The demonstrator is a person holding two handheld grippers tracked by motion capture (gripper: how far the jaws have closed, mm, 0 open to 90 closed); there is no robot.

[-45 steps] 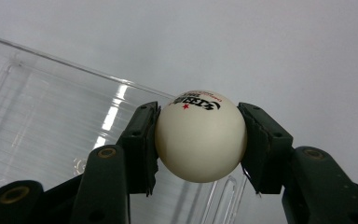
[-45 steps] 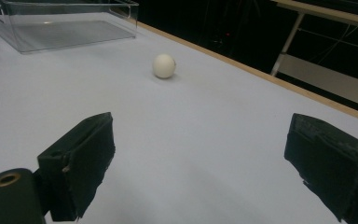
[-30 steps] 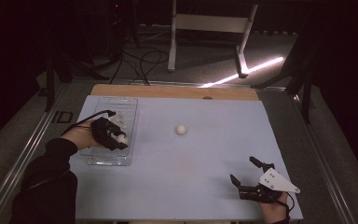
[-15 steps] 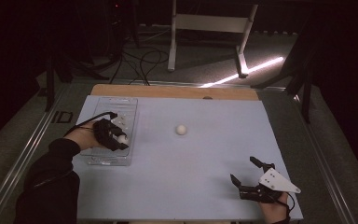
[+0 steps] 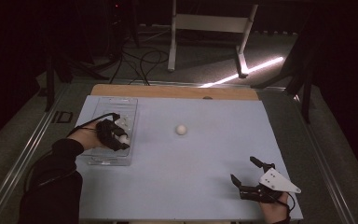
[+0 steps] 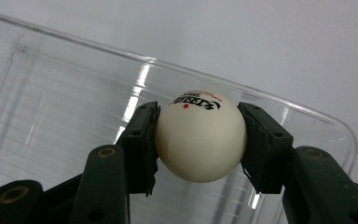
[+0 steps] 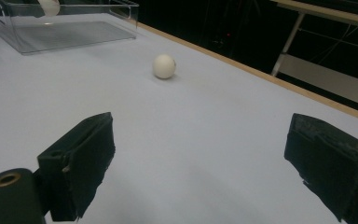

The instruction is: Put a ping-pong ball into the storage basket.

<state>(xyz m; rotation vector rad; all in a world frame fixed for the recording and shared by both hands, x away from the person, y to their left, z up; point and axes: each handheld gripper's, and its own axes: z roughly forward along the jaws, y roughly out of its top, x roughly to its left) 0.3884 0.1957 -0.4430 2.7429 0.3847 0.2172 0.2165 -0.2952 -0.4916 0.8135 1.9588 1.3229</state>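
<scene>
Hovering over the clear tray [image 5: 103, 158], the left gripper [image 6: 199, 140] has barely shifted since a second ago — jaws clamped on a white ball [image 6: 200, 135], drop looks imminent. Right gripper [image 5: 250, 179] sits wide open, and a second ball [image 5: 181, 129] waits mid-table.

The worktop [image 5: 191, 154] is covered in pale blue, with a wooden strip along its far edge. Beyond it the room is dark; a white metal frame [image 5: 209, 23] stands on the grey floor [image 5: 191, 70]. Right of the frame a bright streak of light [image 5: 247, 72] crosses the floor; left of it, black cables [image 5: 137, 58] lie.
</scene>
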